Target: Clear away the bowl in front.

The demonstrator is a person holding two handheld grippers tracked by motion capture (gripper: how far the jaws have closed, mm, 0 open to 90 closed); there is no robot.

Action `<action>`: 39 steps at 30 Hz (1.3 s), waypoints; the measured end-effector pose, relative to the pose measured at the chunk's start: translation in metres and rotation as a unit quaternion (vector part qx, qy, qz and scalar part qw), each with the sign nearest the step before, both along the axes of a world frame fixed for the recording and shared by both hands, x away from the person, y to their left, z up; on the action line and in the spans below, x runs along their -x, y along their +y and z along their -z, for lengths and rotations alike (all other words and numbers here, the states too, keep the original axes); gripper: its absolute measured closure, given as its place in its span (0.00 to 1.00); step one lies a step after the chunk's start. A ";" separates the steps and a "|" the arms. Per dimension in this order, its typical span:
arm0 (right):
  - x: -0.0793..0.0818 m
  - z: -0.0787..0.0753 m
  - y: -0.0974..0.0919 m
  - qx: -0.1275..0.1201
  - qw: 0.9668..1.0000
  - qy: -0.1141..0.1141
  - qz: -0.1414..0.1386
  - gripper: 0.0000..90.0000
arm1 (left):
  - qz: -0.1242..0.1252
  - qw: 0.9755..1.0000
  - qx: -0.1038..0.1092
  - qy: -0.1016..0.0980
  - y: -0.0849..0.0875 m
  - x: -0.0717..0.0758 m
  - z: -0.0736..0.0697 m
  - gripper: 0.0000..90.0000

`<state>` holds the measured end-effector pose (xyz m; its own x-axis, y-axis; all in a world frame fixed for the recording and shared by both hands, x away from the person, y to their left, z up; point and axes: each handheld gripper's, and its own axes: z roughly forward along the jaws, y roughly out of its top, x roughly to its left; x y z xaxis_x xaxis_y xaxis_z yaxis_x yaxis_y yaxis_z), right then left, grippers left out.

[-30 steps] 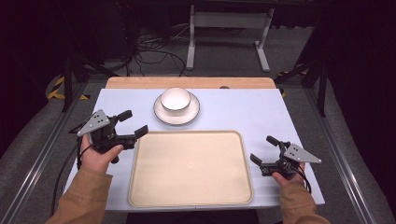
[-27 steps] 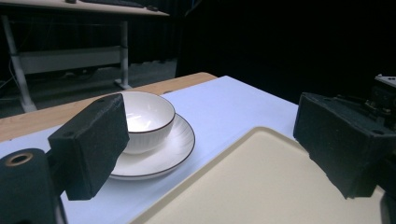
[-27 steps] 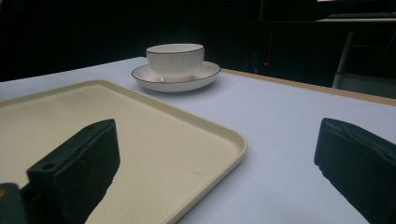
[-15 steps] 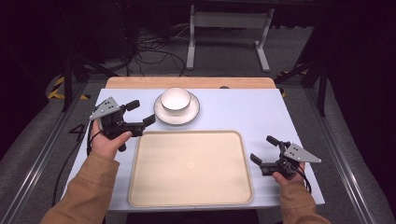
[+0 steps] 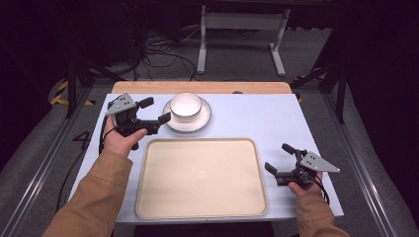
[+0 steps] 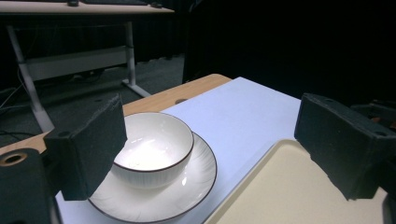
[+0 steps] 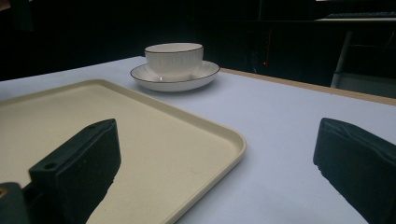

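On a pale blue tabletop [image 5: 257, 118], a white dark-rimmed bowl [image 5: 186, 104] sits upright on its matching saucer [image 5: 197, 123], beyond a cream rectangular tray [image 5: 200, 177] lying lengthwise; left gripper [image 5: 155, 111] beside it, right gripper [image 5: 279, 159] near the tray, both spread.

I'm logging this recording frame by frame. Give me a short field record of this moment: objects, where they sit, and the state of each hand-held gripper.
surface: pale blue table top
tray: beige tray, empty, near edge at centre
bowl: white bowl, upright, sitting on the saucer
saucer: white saucer, beyond the tray
left hand-held gripper: left gripper, open, beside the saucer's left rim, holding nothing
right hand-held gripper: right gripper, open, low over the table right of the tray, holding nothing
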<state>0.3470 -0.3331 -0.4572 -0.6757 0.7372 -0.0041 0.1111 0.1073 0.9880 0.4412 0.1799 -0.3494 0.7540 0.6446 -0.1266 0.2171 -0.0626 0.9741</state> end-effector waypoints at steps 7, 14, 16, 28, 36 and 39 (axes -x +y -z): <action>-0.001 0.000 -0.001 -0.003 1.000 0.002 -0.002 0.01 | -0.002 1.000 -0.002 0.004 -0.008 -0.013 -0.005 0.12; 0.000 0.000 0.000 -0.002 1.000 0.000 -0.001 0.01 | 0.010 1.000 0.002 0.008 -0.016 -0.025 -0.007 0.11; 0.000 0.000 0.000 -0.002 1.000 0.000 0.000 0.01 | 0.016 1.000 0.003 0.003 -0.018 -0.029 -0.007 0.08; 0.000 0.000 0.001 0.004 1.000 0.001 -0.001 0.01 | 0.028 0.999 -0.039 -0.004 -0.035 -0.045 -0.018 0.09; -0.001 0.000 0.001 0.005 1.000 0.004 0.001 0.01 | 0.045 0.993 -0.110 -0.009 -0.048 -0.053 -0.025 0.18; -0.001 0.000 0.001 0.006 1.000 0.005 0.002 0.01 | 0.049 0.988 -0.145 -0.008 -0.054 -0.058 -0.027 0.16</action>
